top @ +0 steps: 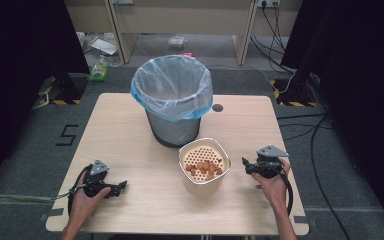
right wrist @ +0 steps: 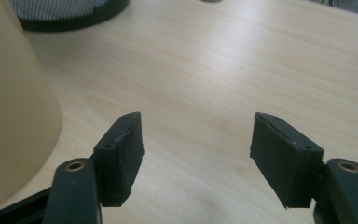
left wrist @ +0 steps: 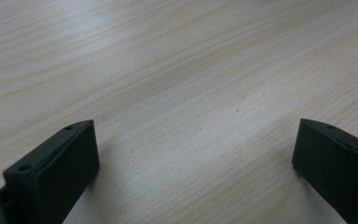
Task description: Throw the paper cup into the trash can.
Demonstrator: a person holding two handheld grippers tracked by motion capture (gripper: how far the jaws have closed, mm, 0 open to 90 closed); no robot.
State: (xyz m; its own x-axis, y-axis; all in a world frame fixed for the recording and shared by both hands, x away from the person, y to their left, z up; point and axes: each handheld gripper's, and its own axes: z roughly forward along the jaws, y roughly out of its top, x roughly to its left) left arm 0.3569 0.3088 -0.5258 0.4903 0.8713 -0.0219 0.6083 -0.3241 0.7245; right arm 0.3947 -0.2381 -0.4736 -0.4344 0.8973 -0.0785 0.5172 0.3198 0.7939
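Left gripper (top: 121, 186) sat near the table's (top: 130, 145) front-left corner, jaws apart, empty. Right gripper (top: 245, 165), jaws apart too, sat just beside the cream strainer bowl (top: 203, 162) toward the front edge. Bowl looked light, rigid, smooth; grab the rim. Lined bin (top: 172, 97) stood behind.

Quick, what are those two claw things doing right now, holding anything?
Left gripper: open, holding nothing, over bare table.
Right gripper: open, holding nothing, beside the cream container.

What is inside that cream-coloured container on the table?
The cream container holds a perforated insert with a small heap of orange-brown pieces on it. Whatever lies under the insert is covered.
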